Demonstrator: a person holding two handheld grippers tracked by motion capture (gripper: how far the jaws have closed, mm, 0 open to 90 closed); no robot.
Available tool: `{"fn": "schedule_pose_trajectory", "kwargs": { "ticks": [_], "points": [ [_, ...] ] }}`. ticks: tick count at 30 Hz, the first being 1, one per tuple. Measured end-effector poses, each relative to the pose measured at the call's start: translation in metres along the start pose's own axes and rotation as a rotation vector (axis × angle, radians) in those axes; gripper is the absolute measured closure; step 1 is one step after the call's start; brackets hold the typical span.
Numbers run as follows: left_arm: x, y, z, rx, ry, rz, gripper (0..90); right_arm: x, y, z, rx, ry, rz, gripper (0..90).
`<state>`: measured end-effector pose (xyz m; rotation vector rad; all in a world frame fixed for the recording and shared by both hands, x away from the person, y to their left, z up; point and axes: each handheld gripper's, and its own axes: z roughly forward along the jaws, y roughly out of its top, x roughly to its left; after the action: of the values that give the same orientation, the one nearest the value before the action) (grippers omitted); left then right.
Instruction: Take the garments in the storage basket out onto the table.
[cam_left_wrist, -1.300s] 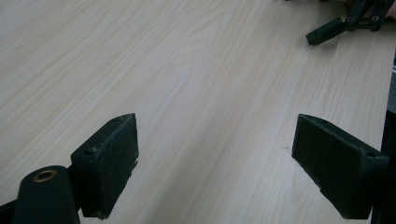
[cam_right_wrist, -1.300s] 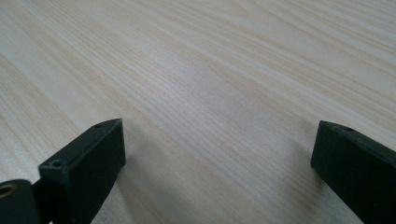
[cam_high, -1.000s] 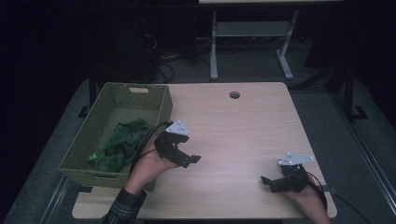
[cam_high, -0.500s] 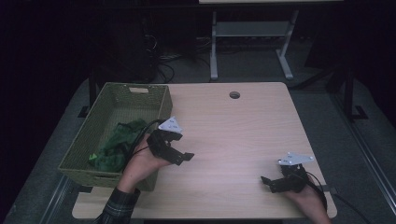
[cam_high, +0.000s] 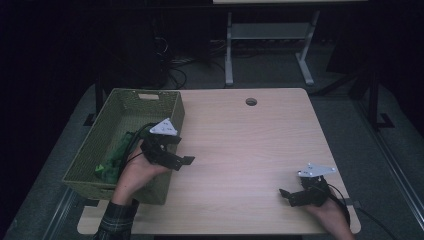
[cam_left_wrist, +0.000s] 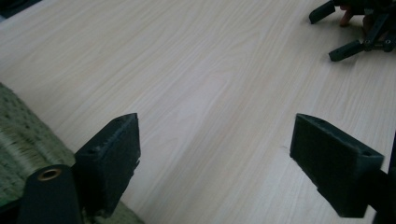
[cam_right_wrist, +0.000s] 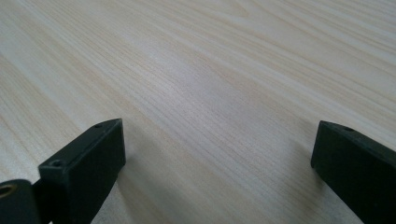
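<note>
Evidently the left tongs (cam_high: 176, 159) are hanging over the near right corner of the green basket (cam_high: 127, 102), jaws spread wide and holding nothing, probably because the green cloth (cam_high: 117, 155) lying inside the basket, just to their left, is the thing being dealt with. Meanwhile the right tongs (cam_high: 295, 196) are resting low on the bare counter (cam_high: 250, 145) near its front right edge, jaws likewise gaping and empty, seemingly parked well apart so they are leaving the basket side free
</note>
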<state>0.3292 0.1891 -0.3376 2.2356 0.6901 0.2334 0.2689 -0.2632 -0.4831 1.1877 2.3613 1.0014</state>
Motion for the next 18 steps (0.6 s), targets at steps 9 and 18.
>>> {"fn": "schedule_pose_trajectory", "kwargs": {
  "ticks": [9, 18],
  "points": [
    [0.015, -0.009, -0.018, -0.019, 0.051, -0.032, 16.4, 0.0, 0.0, 0.0, 0.0, 0.0, 0.001, 2.5],
    [0.034, -0.022, -0.031, -0.028, 0.088, -0.059, 22.1, 0.0, 0.0, 0.0, 0.0, 0.0, 0.001, 2.5]
  ]
}}
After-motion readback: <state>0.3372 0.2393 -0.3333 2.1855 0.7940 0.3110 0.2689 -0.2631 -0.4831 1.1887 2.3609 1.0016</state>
